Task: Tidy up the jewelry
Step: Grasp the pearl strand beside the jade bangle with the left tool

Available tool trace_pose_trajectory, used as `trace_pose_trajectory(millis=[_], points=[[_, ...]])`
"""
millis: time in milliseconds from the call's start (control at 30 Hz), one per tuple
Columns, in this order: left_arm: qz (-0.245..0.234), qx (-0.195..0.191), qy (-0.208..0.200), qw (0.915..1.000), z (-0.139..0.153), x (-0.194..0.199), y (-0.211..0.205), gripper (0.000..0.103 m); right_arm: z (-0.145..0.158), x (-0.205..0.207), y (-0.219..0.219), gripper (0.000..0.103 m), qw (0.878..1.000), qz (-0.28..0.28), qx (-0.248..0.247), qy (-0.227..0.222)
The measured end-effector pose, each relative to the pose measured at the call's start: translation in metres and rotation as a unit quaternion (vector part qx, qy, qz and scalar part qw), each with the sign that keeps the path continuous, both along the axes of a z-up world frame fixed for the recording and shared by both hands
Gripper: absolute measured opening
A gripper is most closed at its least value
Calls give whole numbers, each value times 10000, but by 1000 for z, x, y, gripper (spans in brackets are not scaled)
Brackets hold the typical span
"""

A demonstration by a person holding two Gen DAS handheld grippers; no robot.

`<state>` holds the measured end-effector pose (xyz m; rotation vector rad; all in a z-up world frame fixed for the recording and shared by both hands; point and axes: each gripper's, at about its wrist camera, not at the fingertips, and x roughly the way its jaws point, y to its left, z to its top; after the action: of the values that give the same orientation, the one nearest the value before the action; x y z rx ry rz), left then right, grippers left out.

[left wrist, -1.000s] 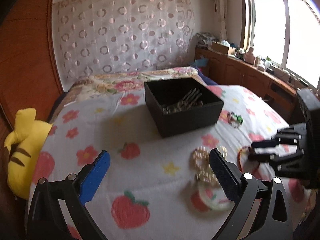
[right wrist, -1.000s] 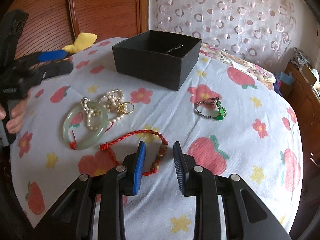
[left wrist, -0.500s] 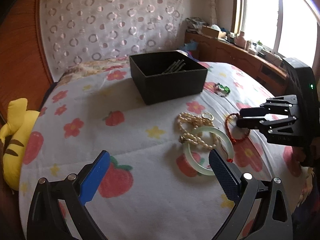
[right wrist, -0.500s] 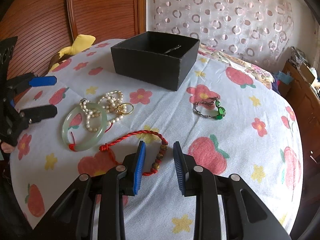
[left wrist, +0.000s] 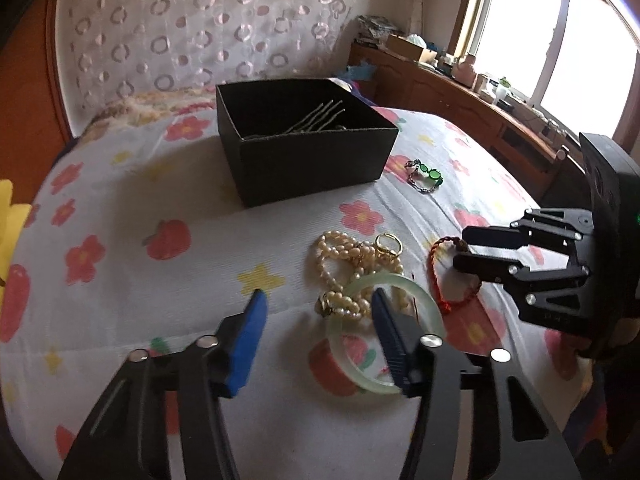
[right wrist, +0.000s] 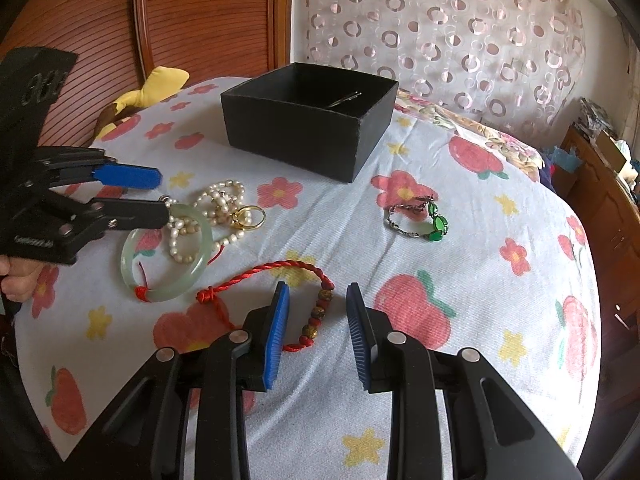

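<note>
A black open box (left wrist: 308,160) (right wrist: 304,136) stands on the flowered bedspread with metal hairpins (left wrist: 316,118) inside. In front of it lie a pearl strand (left wrist: 340,256) (right wrist: 224,200), a gold ring (left wrist: 388,244), a pale jade bangle (left wrist: 424,300) (right wrist: 200,256), a red cord bracelet (right wrist: 280,268) and a green-stone bracelet (right wrist: 434,224). My left gripper (left wrist: 318,300) (right wrist: 164,196) is low over the pearls and the bangle's rim. Its jaws are closing, with the pearl end between them but untouched. My right gripper (right wrist: 318,292) (left wrist: 460,247) hovers narrowly open over the red bracelet's beads.
A yellow plush toy (right wrist: 160,84) lies at the bed's far left by the wooden headboard (right wrist: 200,20). A wooden cabinet (left wrist: 460,100) with clutter runs under the window on the right. The bedspread (right wrist: 480,280) curves down at its near and right edges.
My left gripper has dropped and tipped down toward the pearls and bangle, and its jaws have narrowed from wide open. The right gripper has stayed still.
</note>
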<state>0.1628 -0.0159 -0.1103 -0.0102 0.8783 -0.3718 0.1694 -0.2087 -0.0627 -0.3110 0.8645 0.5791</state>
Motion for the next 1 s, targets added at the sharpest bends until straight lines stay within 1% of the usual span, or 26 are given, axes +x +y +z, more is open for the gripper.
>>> trace_pose_trajectory(millis=[167, 233, 267, 400, 633, 833, 1000], points=[[-67, -154, 113, 9998, -3, 4, -2, 34, 0, 0, 0, 31, 10000, -1, 13, 10], [-149, -223, 138, 9995, -2, 5, -3, 26, 0, 0, 0, 31, 10000, -2, 15, 12], [-168, -223, 135, 9995, -2, 5, -4, 21, 0, 0, 1, 31, 10000, -2, 17, 13], [-261, -134, -10, 9996, 4, -1, -8, 12, 0, -1, 1, 32, 10000, -2, 23, 18], [-342, 31, -490, 9982, 28, -20, -17, 11, 0, -1, 0, 32, 10000, -2, 14, 10], [-399, 12, -815, 9959, 52, -30, -22, 11, 0, 0, 0, 33, 10000, -2, 16, 11], [-446, -84, -1098, 9929, 77, -38, -26, 11, 0, 0, 0, 33, 10000, -2, 16, 11]])
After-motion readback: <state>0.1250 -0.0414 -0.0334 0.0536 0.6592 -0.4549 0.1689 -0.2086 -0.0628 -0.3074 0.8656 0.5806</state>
